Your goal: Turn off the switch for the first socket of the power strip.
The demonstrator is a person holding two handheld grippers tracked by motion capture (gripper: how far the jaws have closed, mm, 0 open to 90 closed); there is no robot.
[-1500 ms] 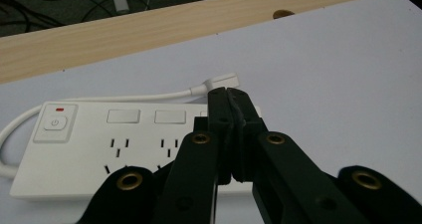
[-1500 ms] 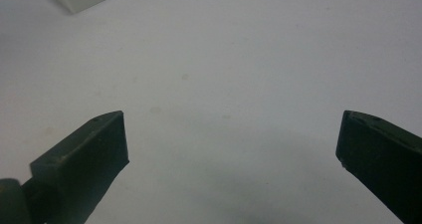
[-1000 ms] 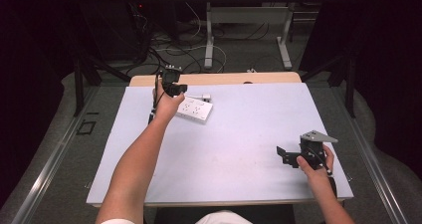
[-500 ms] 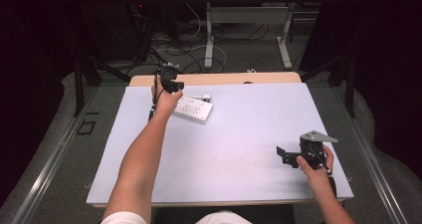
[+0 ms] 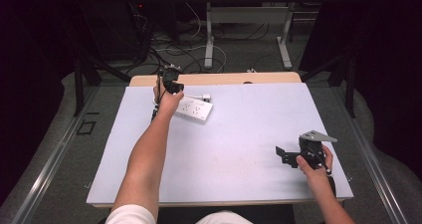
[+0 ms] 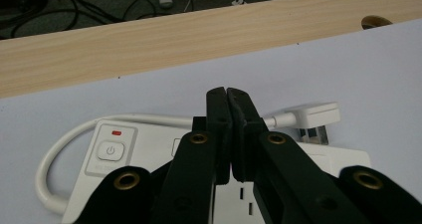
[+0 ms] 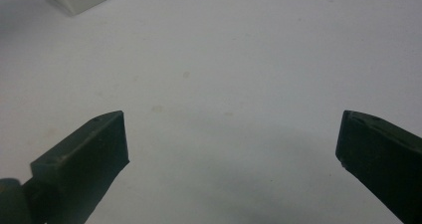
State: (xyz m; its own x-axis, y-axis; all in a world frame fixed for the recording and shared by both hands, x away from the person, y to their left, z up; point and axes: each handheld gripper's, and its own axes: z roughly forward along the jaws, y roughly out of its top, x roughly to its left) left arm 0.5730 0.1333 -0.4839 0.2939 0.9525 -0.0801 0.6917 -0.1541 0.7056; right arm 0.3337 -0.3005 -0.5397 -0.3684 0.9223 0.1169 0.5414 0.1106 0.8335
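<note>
Near the far left corner of the pale blue tabletop (image 5: 239, 154), the left gripper (image 6: 229, 97) hovers with jaws closed over the white rectangular plastic power strip (image 6: 124, 144), while the right gripper (image 5: 281, 155), near the right edge, has jaws wide open.

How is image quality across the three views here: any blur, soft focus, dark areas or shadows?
High view: the table is evenly lit, surroundings fall into near black. Left gripper view: the power strip and its plug are reasonably sharp, the left gripper close up. Right gripper view: soft and grainy, a diffuse shadow on the mat between the jaws of the right gripper.
</note>
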